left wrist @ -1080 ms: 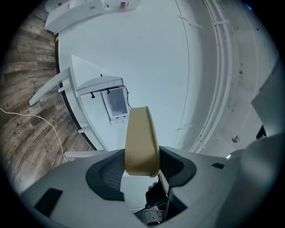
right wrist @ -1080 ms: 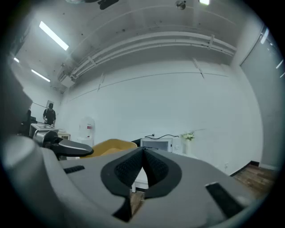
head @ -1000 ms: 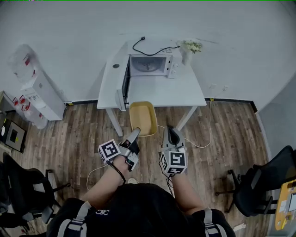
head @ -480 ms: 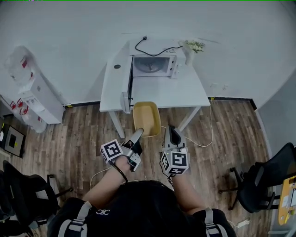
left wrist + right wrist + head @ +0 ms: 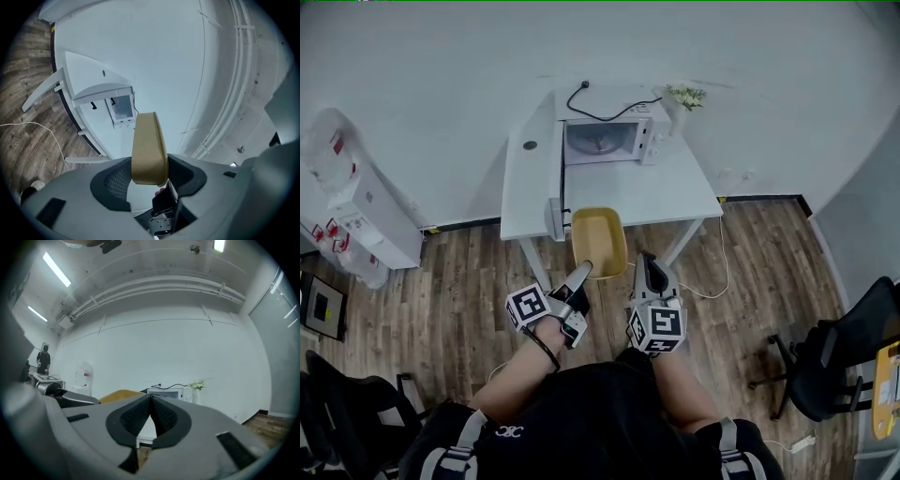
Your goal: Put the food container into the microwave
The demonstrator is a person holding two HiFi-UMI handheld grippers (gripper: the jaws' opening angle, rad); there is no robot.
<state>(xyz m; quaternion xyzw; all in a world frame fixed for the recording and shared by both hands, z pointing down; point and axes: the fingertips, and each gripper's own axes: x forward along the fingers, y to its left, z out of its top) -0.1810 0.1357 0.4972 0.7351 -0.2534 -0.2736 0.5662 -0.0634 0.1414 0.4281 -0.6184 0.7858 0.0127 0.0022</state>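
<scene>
Since a second ago you have stepped nearer, and your left gripper (image 5: 582, 273), clamped on the near rim of the food container (image 5: 598, 236), now carries it over the front edge of the table (image 5: 675, 187) instead of the floor. Your right gripper (image 5: 649, 270) rides beside it, jaws pressed together on nothing. Pickup is done; the reach into the microwave (image 5: 605, 139), whose door (image 5: 562, 171) stands open, looks to be what is left. Only the left gripper view shows the jaws biting the rim; only the right gripper view shows a person (image 5: 43, 360) far off.
</scene>
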